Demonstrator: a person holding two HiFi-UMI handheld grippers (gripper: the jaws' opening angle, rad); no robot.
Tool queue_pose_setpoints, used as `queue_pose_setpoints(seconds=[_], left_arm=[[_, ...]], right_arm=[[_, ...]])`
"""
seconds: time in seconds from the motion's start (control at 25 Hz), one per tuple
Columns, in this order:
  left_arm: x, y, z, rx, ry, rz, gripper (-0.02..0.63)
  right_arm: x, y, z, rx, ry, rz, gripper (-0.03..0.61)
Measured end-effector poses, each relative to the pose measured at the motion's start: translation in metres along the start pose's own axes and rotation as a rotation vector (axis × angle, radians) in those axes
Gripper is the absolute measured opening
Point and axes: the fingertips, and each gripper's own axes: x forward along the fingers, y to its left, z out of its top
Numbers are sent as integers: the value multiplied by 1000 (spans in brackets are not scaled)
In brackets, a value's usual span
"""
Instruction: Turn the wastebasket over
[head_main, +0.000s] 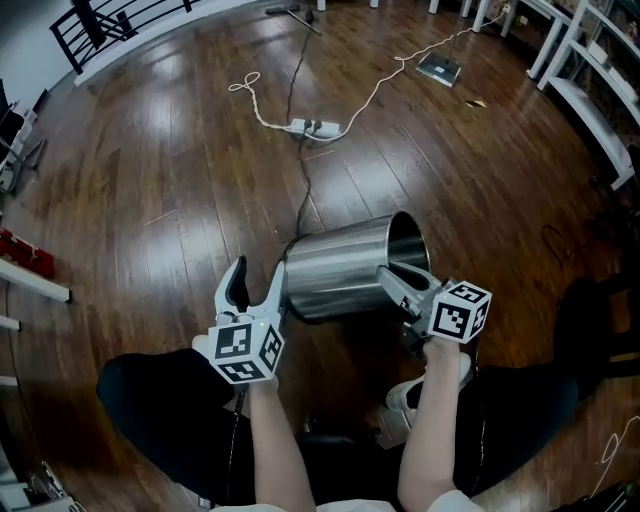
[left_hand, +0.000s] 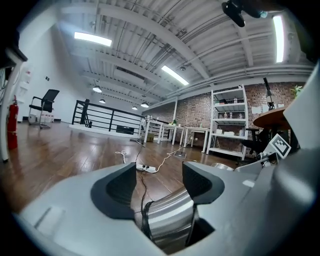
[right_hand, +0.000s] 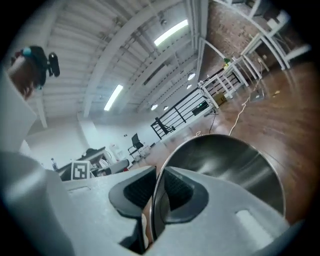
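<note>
**Step in hand: rotating the wastebasket to the inverted position**

1. Confirm the position. No tabletop is in view, so places are given by the wooden floor (head_main: 150, 170). The stainless steel wastebasket (head_main: 345, 265) is tipped on its side just in front of your legs. Its open mouth faces away and to the right, and its closed base faces the left gripper (head_main: 258, 275). The head view does not settle whether the wall rests on the boards or hangs just above them.

2. Check the right gripper (right_hand: 156, 192). Its jaws are clamped on the thin rim of the wastebasket (right_hand: 225, 165), one pad inside the mouth and one outside. This is the only firm hold, and polished metal is likely to slip, so hold the squeeze steady through the turn.

3. Check the left gripper (left_hand: 159, 182). Its jaws stand apart. The base end of the wastebasket (left_hand: 167, 215) sits low between them, and neither pad grips it. Use this gripper as a guide or support at the base; do not expect it to carry weight until it closes.

4. Rotate by swinging the rim downward with the right gripper while the left steadies the base as it rises. Move slowly, because a rim grip probably pivots easily.

5. Mind the black cable (head_main: 303, 190) that runs from the power strip (head_main: 313, 127) toward the wastebasket. Set the mouth down clear of it so the rim sits flat.
</note>
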Motion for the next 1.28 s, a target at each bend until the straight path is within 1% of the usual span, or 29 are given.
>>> queue_pose_setpoints(seconds=[0.04, 0.08, 0.12, 0.16, 0.2, 0.28, 0.32, 0.4, 0.52, 0.6, 0.64, 0.72, 0.8, 0.88, 0.96, 1.0, 1.04, 1.08, 1.12, 1.16, 1.24, 1.28], left_arm=[[0, 2, -2, -4, 7, 5, 313], [1, 3, -5, -9, 13, 7, 313], [2, 3, -7, -13, 18, 7, 311], [3, 1, -9, -16, 24, 2, 311], [5, -2, -12, -16, 31, -6, 311], [9, -10, -18, -12, 48, -24, 311], [10, -13, -21, -10, 56, -33, 311], [12, -20, -27, 4, 67, -52, 311], [17, -28, -38, 39, 93, -75, 311], [18, -31, -45, 32, 108, -79, 311], [19, -32, -49, 20, 112, -82, 310], [20, -37, -55, 5, 123, -92, 307], [22, -43, -62, 7, 139, -106, 307], [28, -44, -72, 6, 169, -119, 304], [38, -44, -85, -23, 215, -139, 288], [43, -48, -92, -49, 240, -163, 285], [46, -54, -99, -72, 265, -202, 285], [47, -64, -106, -85, 293, -246, 285], [46, -75, -115, -86, 322, -284, 287], [44, -83, -125, -77, 352, -305, 306], [40, -88, -147, -62, 408, -297, 305], [38, -86, -156, -67, 433, -286, 284]], right_arm=[[-8, -6, 1, 23, -30, 6, 43], [-17, -14, 1, 35, -57, -11, 43], [-28, -26, 2, 37, -75, -55, 44], [-41, -40, 1, 31, -78, -128, 44], [-54, -57, -1, 18, -62, -218, 45], [-80, -89, -9, -10, 9, -392, 71], [-91, -103, -14, -8, 39, -452, 80], [-111, -125, -25, 35, 59, -522, 87], [-136, -151, -44, 133, 55, -607, 95], [-149, -164, -61, 194, 77, -664, 101], [-152, -167, -71, 217, 98, -681, 103], [-151, -168, -87, 234, 139, -683, 114], [-145, -164, -93, 206, 171, -671, 110], [-145, -159, -97, 148, 237, -690, 114], [-151, -155, -101, 56, 321, -750, 121], [-154, -153, -100, 1, 349, -786, 155], [-155, -151, -97, -41, 355, -809, 209], [-155, -149, -92, -58, 336, -811, 227], [-156, -145, -87, -50, 301, -797, 228], [-157, -142, -81, -30, 265, -779, 227], [-158, -137, -72, -8, 232, -749, 227], [-158, -135, -71, -15, 240, -740, 227]])
